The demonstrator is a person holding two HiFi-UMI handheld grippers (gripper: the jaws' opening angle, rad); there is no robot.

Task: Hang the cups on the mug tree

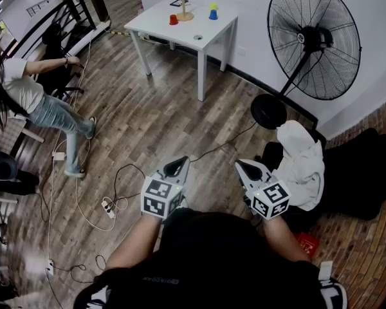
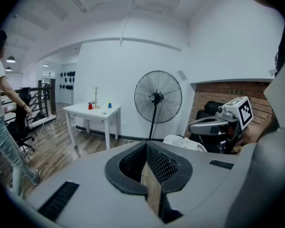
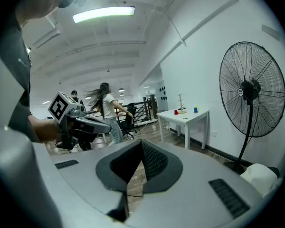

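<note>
Holding: left tongs (image 1: 178, 167) and right tongs (image 1: 248, 168) side by side out in front, tipped a bit down.
Tongs: both squeezed shut, nothing in them.
Room: white surface (image 1: 202, 28) far off, near a big fan (image 1: 313, 40).
Cups: red cup (image 1: 173, 19) and blue cup (image 1: 213, 15) stand beside the mug tree (image 1: 184, 2).
Hard to see: yellow bit on the blue cup, too small to tell.

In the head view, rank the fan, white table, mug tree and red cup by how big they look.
1. fan, largest, though it stands nearer the camera than the table
2. white table
3. mug tree
4. red cup, smallest
</note>
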